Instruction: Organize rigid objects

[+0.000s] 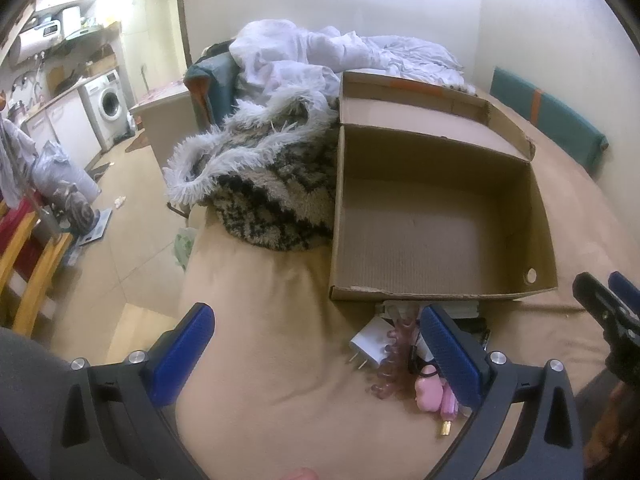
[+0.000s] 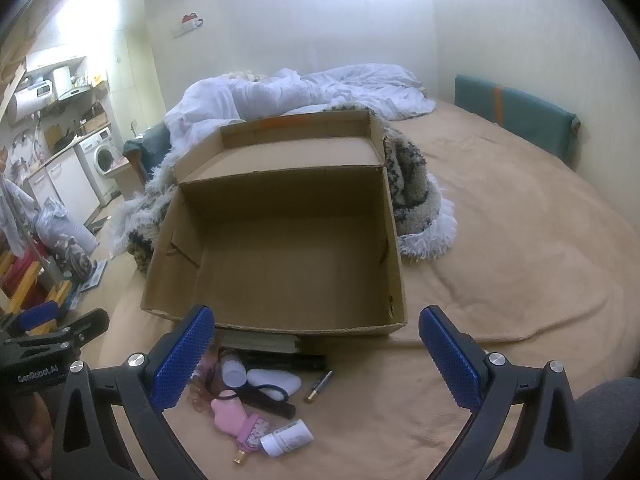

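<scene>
Two close wrist views facing one cardboard box [image 1: 440, 216] (shared)

A shaggy black-and-cream rug [image 1: 276, 200] lies heaped on the bed [image 2: 520, 248], white bedding [image 2: 320, 88] crumpled beyond it, a washing machine [image 1: 108, 102] far off left of it.

The box [image 2: 280, 248] lies open and bare inside, free from above. A shaggy rug [image 2: 416, 192] crowds its far side, small clutter [image 2: 260, 392] its near wall; the bed [image 2: 520, 260] to the right is clear.
</scene>
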`<state>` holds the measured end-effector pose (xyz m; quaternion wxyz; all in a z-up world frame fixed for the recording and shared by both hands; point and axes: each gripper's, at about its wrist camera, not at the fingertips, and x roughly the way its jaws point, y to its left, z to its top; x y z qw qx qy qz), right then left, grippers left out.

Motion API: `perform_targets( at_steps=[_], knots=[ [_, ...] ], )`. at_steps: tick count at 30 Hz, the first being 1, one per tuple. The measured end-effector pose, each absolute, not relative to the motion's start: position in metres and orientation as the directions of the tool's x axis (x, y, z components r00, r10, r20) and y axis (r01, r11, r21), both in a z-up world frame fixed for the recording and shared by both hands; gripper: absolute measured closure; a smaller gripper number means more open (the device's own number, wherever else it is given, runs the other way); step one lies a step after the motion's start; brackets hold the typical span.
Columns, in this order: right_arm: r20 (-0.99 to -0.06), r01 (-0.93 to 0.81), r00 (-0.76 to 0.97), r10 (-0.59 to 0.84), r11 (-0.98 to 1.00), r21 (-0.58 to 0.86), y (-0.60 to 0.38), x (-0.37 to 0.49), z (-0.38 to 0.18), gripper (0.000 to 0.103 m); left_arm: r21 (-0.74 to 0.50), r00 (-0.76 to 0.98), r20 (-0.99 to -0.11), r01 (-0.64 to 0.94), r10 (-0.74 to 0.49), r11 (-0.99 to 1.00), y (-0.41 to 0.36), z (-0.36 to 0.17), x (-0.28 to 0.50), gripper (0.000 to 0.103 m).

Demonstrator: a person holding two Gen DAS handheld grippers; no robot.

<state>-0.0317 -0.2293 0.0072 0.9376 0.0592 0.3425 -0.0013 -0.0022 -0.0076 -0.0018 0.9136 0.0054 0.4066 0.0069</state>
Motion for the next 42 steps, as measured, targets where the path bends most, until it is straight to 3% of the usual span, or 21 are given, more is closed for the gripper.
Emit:
perform_targets(
  at_steps=[42],
  knots=[
    [-0.643,0.048,0.765,0.037,0.992,0.113,-0.2274,-0.0318,0.0073,0.000,-0.004,0.666,-0.746,-0.014,0.006,1.000,-0.0022,-0.0018,-0.0010,0.000]
  ],
)
